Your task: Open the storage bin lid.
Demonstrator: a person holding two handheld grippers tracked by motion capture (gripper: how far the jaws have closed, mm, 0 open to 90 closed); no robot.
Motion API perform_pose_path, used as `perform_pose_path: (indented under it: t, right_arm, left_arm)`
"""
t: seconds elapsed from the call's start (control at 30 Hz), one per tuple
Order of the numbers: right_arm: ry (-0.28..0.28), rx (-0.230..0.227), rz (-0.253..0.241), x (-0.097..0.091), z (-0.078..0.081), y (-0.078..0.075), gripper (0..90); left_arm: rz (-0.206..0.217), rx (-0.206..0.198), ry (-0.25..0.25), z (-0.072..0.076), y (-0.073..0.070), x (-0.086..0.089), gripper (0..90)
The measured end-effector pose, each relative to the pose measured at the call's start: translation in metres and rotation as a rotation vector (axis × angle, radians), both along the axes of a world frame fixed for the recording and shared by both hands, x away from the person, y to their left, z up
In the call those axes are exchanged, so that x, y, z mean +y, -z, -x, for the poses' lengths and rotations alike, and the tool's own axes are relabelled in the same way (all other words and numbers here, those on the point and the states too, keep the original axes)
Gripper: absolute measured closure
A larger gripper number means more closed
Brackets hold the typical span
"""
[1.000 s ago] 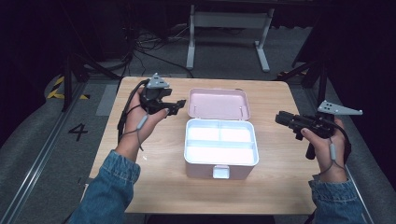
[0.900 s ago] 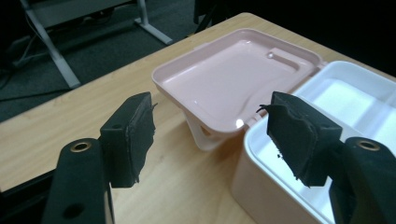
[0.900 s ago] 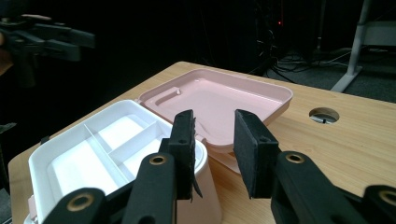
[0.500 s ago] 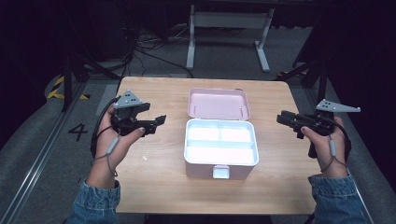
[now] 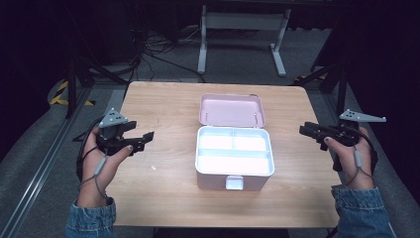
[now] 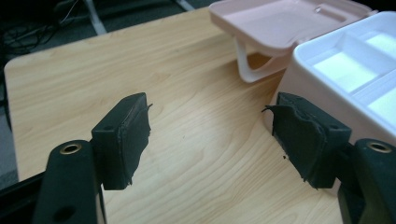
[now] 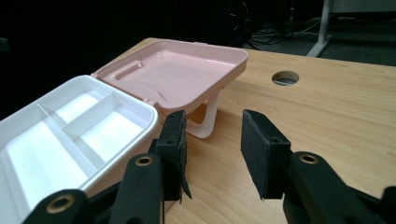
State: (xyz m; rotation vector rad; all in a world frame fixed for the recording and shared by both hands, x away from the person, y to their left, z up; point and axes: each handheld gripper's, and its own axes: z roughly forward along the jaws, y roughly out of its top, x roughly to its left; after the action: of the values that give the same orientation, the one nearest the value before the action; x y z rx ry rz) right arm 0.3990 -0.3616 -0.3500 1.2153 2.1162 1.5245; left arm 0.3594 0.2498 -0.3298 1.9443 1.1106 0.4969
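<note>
Box (image 5: 234,157) sits open at the centre of the high view, its white tray with three compartments facing up and its pink lid (image 5: 232,109) swung back flat behind it toward the top of the frame, resting on the wooden surface (image 5: 163,104). I have the left tongs (image 5: 147,138) at the left of that frame, well apart from the box, pointing toward it; in the left gripper view the black pads (image 6: 128,135) stand wide apart with bare wood between them, and the box wall shows just behind the right-hand pad. The right tongs (image 5: 303,130) sit at the right edge of the high view, apart from the box and aimed at it. Their jaws have just been opening; in the right gripper view the pads (image 7: 259,151) stand partly apart with nothing between them, the box corner just beside the left-hand one. A round hole (image 7: 285,77) shows in the surface at the upper right there.
</note>
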Motion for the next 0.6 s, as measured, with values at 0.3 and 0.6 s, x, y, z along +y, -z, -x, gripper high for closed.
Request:
perform_pose_path:
  t: [0.3,0.6]
  right_arm:
    - [0.021,0.076,0.033,-0.009,-0.002,0.014,59.9]
    - [0.043,0.139,0.065,-0.015,-0.010,0.031,59.0]
  left_arm:
    - [-0.052,0.080,-0.051,-0.012,0.025,0.015,28.5]
    - [-0.117,0.194,-0.110,-0.022,0.046,0.025,27.5]
